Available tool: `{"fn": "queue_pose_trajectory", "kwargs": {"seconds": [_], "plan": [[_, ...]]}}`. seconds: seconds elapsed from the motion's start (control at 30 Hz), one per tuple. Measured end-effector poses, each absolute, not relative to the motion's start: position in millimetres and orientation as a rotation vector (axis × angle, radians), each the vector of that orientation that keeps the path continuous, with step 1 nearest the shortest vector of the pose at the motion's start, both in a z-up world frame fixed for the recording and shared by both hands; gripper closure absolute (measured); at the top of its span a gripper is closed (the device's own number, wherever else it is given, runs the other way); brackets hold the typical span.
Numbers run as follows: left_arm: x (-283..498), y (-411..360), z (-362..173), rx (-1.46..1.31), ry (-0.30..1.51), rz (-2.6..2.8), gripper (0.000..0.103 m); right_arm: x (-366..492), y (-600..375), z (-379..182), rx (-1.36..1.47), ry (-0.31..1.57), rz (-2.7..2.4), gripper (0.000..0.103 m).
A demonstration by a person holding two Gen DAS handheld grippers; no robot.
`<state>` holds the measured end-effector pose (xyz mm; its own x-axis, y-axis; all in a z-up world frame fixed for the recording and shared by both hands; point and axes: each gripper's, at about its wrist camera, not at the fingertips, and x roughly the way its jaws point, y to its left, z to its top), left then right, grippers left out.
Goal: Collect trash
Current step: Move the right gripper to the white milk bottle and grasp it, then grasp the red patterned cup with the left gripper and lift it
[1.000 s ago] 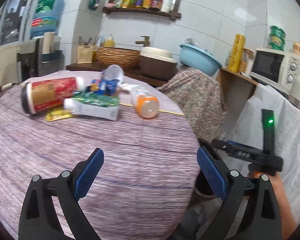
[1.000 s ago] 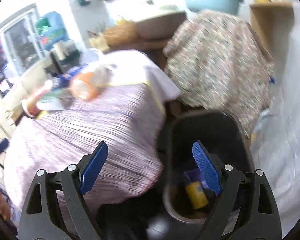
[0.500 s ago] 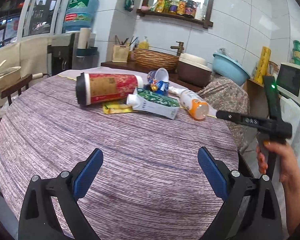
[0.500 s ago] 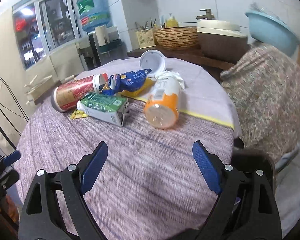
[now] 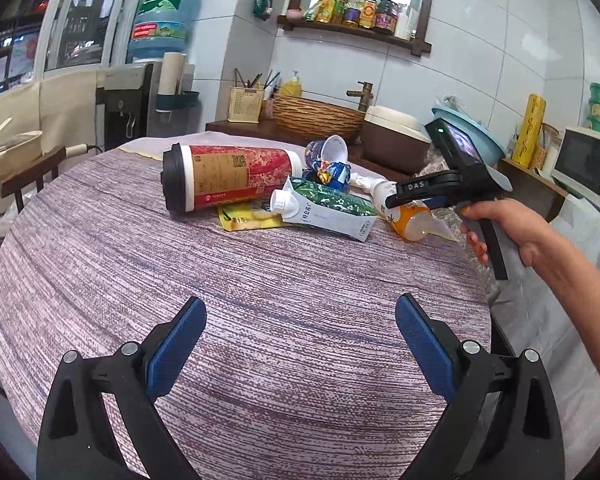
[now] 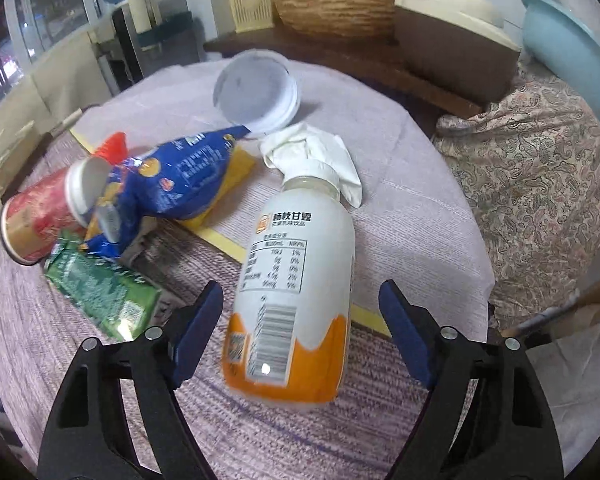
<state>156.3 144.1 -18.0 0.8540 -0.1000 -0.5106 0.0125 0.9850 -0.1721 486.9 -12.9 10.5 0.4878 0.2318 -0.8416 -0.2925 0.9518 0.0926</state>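
Note:
Trash lies in a heap on the round table with its purple striped cloth. A white and orange bottle lies on its side between the fingers of my right gripper. Its jaws are closing, with a gap still showing on both sides of the bottle. Left of it are a green carton, a blue snack bag, a red cup, a white lid and a crumpled tissue. My left gripper hovers open over bare cloth, short of the heap, with nothing between its fingers.
A hand holds the right gripper at the table's right edge. A paisley cloth drapes something beside the table. Behind stand a counter with a woven basket, a brown pot and a blue basin. A chair stands left.
My right gripper swung from above the dark bin to the table and came down around the bottle, its jaws narrowing. My left gripper shifted left over the table, then held still.

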Motion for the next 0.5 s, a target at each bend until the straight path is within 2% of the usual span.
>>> {"fn": "queue_pose_trajectory", "kwargs": {"seconds": [0.07,0.13,0.23,0.5], "plan": [[162,143,-19,-0.150,0.561,-0.093,0.009,494,-13,3,-0.061,1.053,0.328,0.029],[170,143,-19,-0.143,0.587,-0.143,0.009,499,-15,-5,-0.041,1.092,0.337,0.040],[182,143,-18,-0.118,0.609,-0.187,0.006,500,-19,-9,-0.030,1.087,0.340,0.041],[208,152,-12,-0.025,0.613,-0.187,0.006,483,-34,-9,0.017,1.025,0.377,0.041]]}}
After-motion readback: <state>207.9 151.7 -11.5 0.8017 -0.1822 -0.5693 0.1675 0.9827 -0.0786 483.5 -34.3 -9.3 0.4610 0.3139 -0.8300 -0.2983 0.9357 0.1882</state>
